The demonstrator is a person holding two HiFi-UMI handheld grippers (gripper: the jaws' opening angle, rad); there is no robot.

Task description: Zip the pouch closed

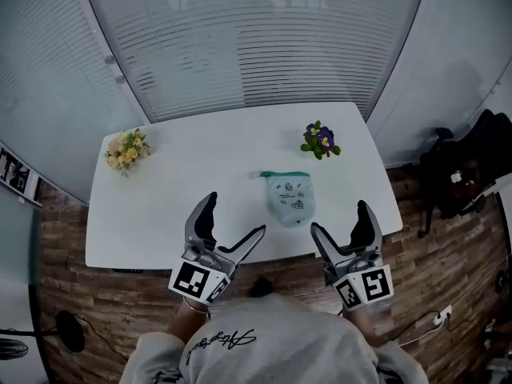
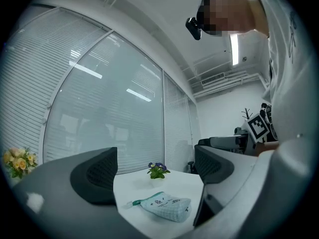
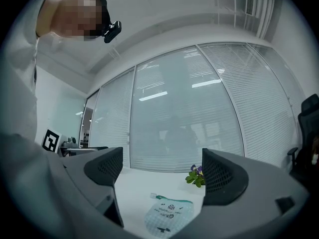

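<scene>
A pale mint pouch (image 1: 290,198) with a teal zipper along its far edge lies on the white table (image 1: 200,190), right of centre. It also shows in the left gripper view as the pouch (image 2: 165,206) and in the right gripper view as the pouch (image 3: 167,214). My left gripper (image 1: 234,218) hovers open over the table's near edge, left of the pouch. My right gripper (image 1: 340,218) hovers open just off the near edge, to the pouch's right. Neither touches the pouch, and both sets of jaws are empty.
A small purple potted flower (image 1: 320,141) stands behind the pouch at the back right. A yellow bouquet (image 1: 128,150) sits at the table's left end. A glass wall with blinds (image 1: 256,38) rises behind the table. A dark chair (image 1: 464,174) stands at the right.
</scene>
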